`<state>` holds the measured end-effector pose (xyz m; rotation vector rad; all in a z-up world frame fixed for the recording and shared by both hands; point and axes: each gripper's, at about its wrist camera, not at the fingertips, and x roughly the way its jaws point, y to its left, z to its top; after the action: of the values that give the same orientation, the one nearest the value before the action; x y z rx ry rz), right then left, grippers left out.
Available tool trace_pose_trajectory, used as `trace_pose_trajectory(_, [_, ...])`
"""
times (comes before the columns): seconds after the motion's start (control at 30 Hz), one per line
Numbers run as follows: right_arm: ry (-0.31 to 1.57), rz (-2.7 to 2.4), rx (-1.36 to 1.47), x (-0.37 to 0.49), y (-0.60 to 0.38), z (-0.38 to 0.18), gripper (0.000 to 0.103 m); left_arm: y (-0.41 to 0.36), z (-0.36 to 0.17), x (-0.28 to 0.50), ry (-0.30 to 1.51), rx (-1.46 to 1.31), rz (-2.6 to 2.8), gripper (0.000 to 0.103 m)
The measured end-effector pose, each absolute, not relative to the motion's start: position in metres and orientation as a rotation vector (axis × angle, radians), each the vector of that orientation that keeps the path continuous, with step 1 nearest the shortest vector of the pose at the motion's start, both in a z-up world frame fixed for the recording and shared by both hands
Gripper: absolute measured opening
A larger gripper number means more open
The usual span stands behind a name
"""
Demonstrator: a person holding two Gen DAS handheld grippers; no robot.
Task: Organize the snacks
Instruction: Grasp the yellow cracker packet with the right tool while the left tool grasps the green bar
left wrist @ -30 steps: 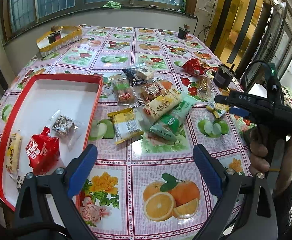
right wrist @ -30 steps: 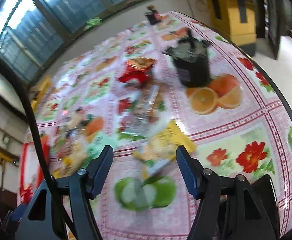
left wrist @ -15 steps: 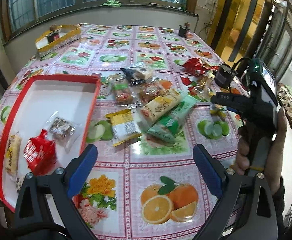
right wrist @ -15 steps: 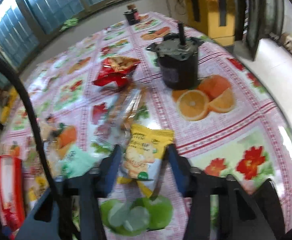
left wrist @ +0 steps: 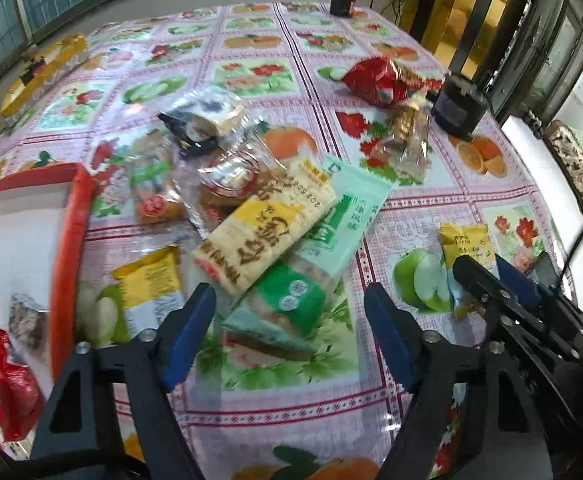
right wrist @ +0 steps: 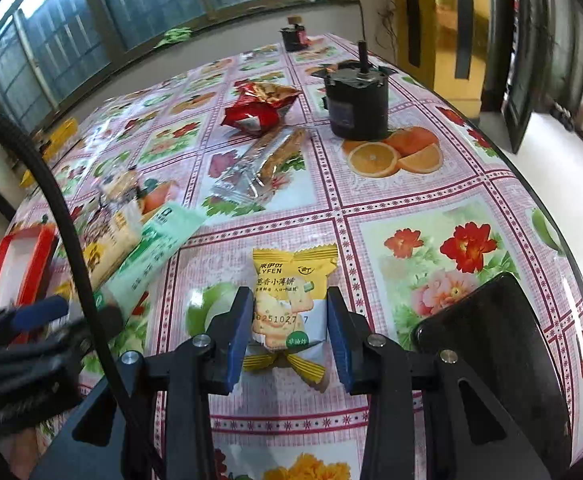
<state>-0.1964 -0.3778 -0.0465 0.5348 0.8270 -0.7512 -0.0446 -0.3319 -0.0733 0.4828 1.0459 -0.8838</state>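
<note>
We saw the right gripper (right wrist: pixel 287 334) with its blue pads on either flank of a small yellow cracker packet (right wrist: pixel 289 300), the jaws closing on it and the pads touching or all but touching its sides. The packet lay flat on the table with its long axis running from six to twelve o'clock in the right wrist view, its crimped top edge at twelve. It was glossy plastic film, yellow above and white below, printed with crackers.

The left gripper (left wrist: pixel 289 330) was held with its jaws closing too. Between its blue pads lay the near end of a green-and-white packet (left wrist: pixel 291 300), not yet pressed. That long packet pointed from about seven to one o'clock in the left wrist view, and a cream-and-yellow packet (left wrist: pixel 263 232) lay across it on much the same slant.

The table (right wrist: pixel 431 216) wore a shiny plastic cloth, a pink grid of squares with oranges, apples and flowers. At nine o'clock in the left wrist view stood a red tray (left wrist: pixel 67 248) with a white floor and a red packet (left wrist: pixel 3 396) in its near corner. Toward twelve in the right wrist view lay a clear-wrapped bar (right wrist: pixel 263 168), a crumpled red foil bag (right wrist: pixel 259 108) and a black cylindrical motor (right wrist: pixel 355 104). Beyond the table ran a sill under barred windows, with golden doors at one o'clock.
</note>
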Motion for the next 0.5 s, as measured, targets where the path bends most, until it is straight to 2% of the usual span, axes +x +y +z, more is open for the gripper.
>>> trace_pose_trajectory(0.03, [0.827, -0.744, 0.538, -0.196, -0.379, -0.047, 0.036, -0.336, -0.08, -0.048, 1.057, 0.52, -0.861, 0.055])
trace_pose_trajectory(0.1, [0.822, -0.731, 0.545, -0.197, -0.38, -0.047, 0.037, -0.333, -0.082, -0.054, 1.04, 0.537, -0.864, 0.046])
trace_pose_trajectory(0.23, [0.827, -0.72, 0.532, -0.196, -0.377, -0.046, 0.036, -0.316, -0.081, -0.073, 1.059, 0.56, -0.926, 0.04])
trace_pose_trajectory(0.4, [0.821, -0.706, 0.543, -0.196, -0.376, -0.047, 0.036, -0.281, -0.077, -0.095, 1.123, 0.595, -0.991, 0.042])
trace_pose_trajectory(0.5, [0.822, -0.691, 0.543, -0.195, -0.375, -0.048, 0.036, -0.278, -0.073, -0.097, 1.108, 0.573, -1.004, 0.056])
